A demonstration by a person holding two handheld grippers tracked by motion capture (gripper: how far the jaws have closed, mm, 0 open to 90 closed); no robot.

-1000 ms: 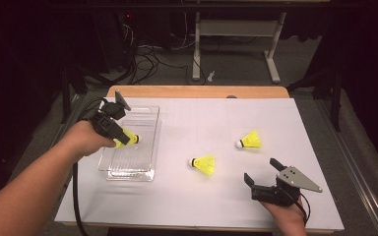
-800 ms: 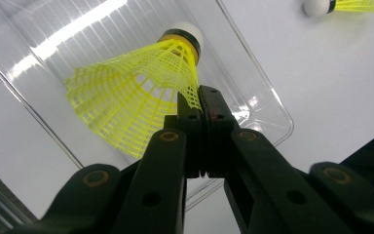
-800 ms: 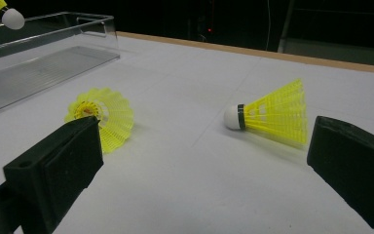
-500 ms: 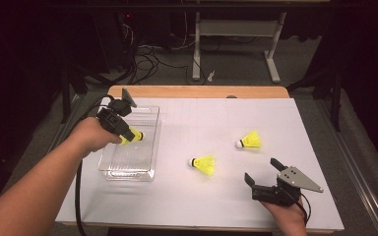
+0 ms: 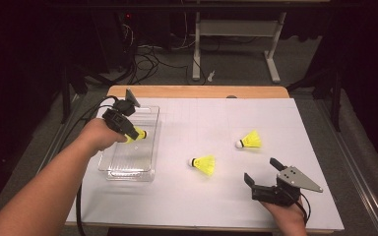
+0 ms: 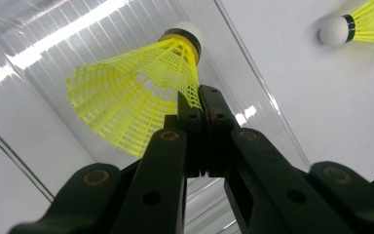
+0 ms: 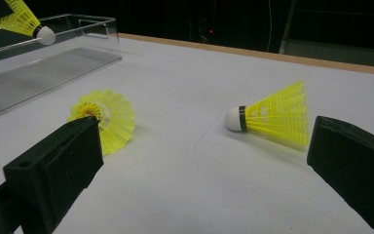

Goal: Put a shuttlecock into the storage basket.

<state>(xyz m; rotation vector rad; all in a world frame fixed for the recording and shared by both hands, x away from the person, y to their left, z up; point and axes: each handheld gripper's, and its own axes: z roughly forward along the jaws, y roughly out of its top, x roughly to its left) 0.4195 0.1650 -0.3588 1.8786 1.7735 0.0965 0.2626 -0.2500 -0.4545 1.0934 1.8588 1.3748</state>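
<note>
My left gripper [image 5: 130,132] [image 6: 199,105] is shut on the skirt edge of a yellow shuttlecock [image 5: 137,134] [image 6: 136,92], holding it over a clear plastic tray [image 5: 128,162] [image 6: 39,53] at the table's left. Its white cork tip points toward the tray's right wall. Two more yellow shuttlecocks lie on the white table top: one in the middle [image 5: 203,163] [image 7: 104,117], one farther right [image 5: 248,140] [image 7: 272,114]. My right gripper [image 5: 265,172] [image 7: 204,165] rests low near the front edge, jaws wide open and nothing between them, facing both loose shuttlecocks.
The white mat [image 5: 216,118] covers a wooden table whose far edge [image 5: 197,91] shows. Beyond it are dark floor, cables and a metal desk frame [image 5: 236,34]. A black cable [image 5: 78,206] trails from the left gripper down the table's left side.
The left hand has carried its shuttlecock a little farther back and lower over the tray. The right gripper and the two loose shuttlecocks have stayed put.
</note>
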